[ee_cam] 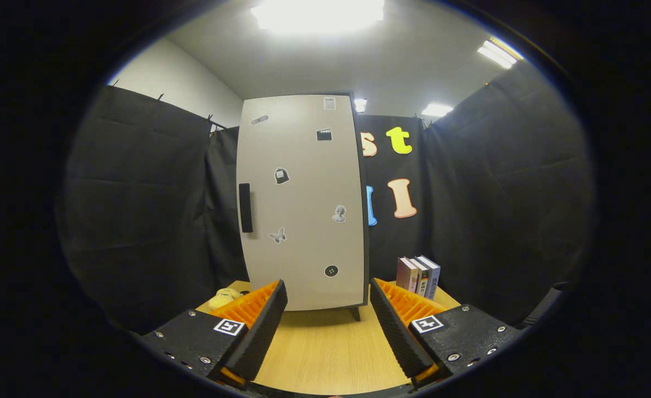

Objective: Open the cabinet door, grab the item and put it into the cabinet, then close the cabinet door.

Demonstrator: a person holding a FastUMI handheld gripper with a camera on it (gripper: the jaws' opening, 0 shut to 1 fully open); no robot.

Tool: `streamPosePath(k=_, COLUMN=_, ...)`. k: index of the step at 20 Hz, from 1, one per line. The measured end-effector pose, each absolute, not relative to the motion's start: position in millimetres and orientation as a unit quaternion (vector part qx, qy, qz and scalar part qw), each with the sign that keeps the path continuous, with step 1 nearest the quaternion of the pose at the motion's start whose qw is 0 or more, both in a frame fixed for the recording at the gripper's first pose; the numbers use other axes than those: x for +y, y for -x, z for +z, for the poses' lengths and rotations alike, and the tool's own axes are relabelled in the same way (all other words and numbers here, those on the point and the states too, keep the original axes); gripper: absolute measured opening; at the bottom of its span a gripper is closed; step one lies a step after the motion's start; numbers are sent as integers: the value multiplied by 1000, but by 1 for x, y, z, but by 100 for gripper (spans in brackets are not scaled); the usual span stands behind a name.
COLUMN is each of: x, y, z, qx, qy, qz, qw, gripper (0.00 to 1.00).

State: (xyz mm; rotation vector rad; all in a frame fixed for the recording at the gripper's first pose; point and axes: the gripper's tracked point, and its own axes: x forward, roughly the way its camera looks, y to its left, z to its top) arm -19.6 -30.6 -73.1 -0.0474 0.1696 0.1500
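A tall pale cabinet (302, 202) stands on the wooden table (325, 348), its door shut and dotted with small stickers. A dark vertical handle (245, 207) sits on the door's left side. A yellow soft item (224, 297) lies on the table at the cabinet's lower left, partly hidden by the left finger. My gripper (328, 290) is open, its fingers wide apart with nothing between them, and the cabinet's foot stands just beyond them.
Three upright books (418, 275) stand on the table to the right of the cabinet, beyond the right finger. Black cloth walls close in on the left, right and back. Bare tabletop lies between the fingers and the cabinet.
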Motion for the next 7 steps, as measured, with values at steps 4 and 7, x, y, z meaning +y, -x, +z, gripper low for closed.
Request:
streamPosePath(k=4, x=-36, y=21, z=-73, qx=84, qy=19, qz=70, qw=994, gripper=94)
streamPosePath(k=7, x=-38, y=22, z=-72, qx=84, qy=17, qz=69, qw=994, gripper=94)
